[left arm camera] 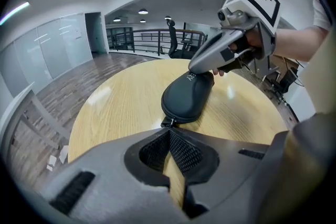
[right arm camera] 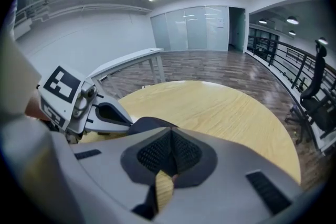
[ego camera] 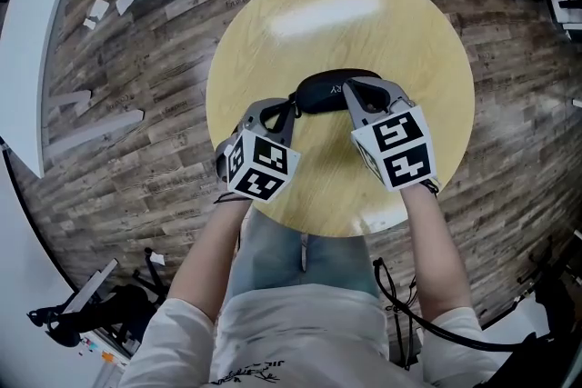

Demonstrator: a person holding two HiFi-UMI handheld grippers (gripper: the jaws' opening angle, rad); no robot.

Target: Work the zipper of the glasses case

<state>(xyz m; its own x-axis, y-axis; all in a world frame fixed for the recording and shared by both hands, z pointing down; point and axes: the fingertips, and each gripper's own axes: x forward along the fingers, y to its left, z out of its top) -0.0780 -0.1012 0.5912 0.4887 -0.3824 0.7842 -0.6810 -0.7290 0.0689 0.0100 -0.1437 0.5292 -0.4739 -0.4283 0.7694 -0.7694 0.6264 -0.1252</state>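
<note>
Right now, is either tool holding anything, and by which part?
Left tool is shut at the glasses case's zipper pull; an actual pinch cannot be confirmed. Right tool rests on the case's other end, gripping nothing visible.

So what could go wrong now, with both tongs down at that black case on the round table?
1. The left tongs are closed right at the tiny zipper pull; whether they pinch it is unclear, so they might slip off when pulled.
2. The right tongs only seem to press on the glasses case's far end, not clamp it, so the case could slide across the smooth table.
</note>
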